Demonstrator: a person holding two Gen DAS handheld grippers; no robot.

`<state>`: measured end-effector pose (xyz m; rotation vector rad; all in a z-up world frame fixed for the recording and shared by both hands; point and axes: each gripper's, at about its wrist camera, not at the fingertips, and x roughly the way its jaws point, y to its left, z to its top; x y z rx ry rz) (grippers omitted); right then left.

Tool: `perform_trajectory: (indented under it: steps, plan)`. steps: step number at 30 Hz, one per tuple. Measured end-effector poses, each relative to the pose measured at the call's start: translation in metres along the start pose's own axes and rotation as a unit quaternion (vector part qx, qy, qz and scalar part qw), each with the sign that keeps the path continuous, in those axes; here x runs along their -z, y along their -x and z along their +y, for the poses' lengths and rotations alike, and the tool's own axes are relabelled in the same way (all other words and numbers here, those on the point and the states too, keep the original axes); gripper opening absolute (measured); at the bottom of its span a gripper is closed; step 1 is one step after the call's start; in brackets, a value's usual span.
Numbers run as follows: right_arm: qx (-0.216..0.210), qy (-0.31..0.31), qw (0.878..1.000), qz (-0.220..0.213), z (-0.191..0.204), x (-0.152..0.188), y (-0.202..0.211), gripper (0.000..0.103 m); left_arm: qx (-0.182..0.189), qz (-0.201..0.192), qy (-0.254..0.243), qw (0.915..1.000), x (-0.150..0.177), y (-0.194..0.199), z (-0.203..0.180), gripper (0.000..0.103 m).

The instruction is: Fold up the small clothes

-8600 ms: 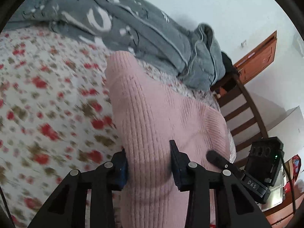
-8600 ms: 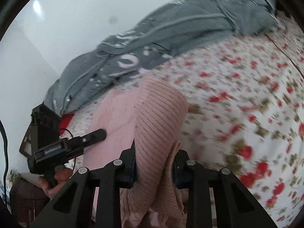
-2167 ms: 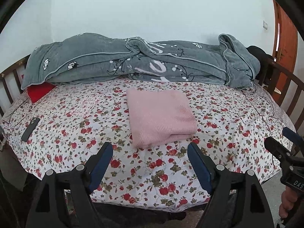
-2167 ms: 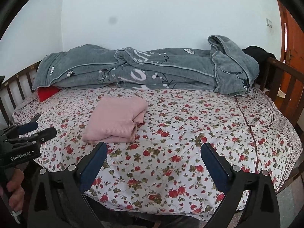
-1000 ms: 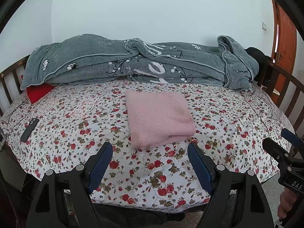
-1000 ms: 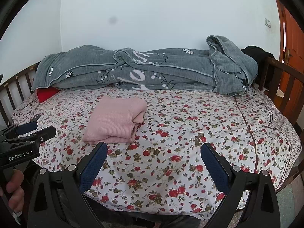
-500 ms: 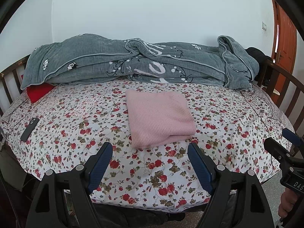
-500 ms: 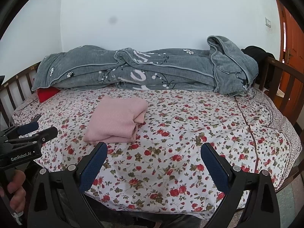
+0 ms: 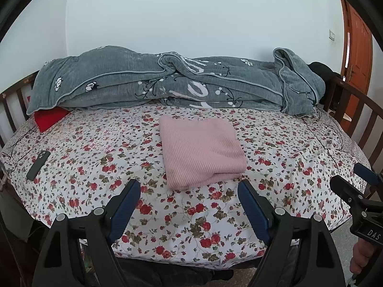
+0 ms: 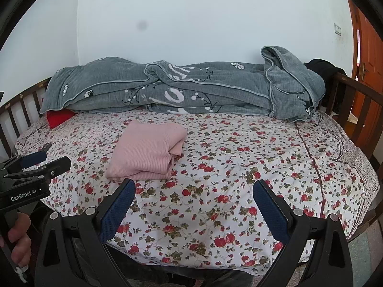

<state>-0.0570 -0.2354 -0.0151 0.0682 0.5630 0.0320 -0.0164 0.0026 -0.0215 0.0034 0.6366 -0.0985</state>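
While both tools hang back off the near edge of the bed, nothing is held.
Sweater: the pink sweater (image 9: 202,151) lies folded into a compact rectangle on the floral sheet (image 9: 275,143), mid-bed, well short of the grey quilt (image 9: 167,81).
Left gripper: the left gripper (image 9: 189,205) has its jaws spread wide with only sheet between them; the sweater sits straight ahead, apart from the tips.
Right gripper: the right gripper (image 10: 194,205) is likewise spread and empty; the sweater lies ahead and to its left.
Long axis: runs away from the near edge toward the quilt, slightly slanted.
Nearer hand: the left, by my judgement.
Progress: the fold looks finished.
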Motion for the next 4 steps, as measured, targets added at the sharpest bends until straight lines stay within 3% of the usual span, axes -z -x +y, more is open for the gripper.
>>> perform_trajectory:
  steps: [4]
  plan:
    - [-0.001,0.000,1.000,0.001,0.0007,0.0000,0.0002,0.097,0.004,0.003,0.002,1.0000,-0.0005,-0.0012,0.0016,0.083]
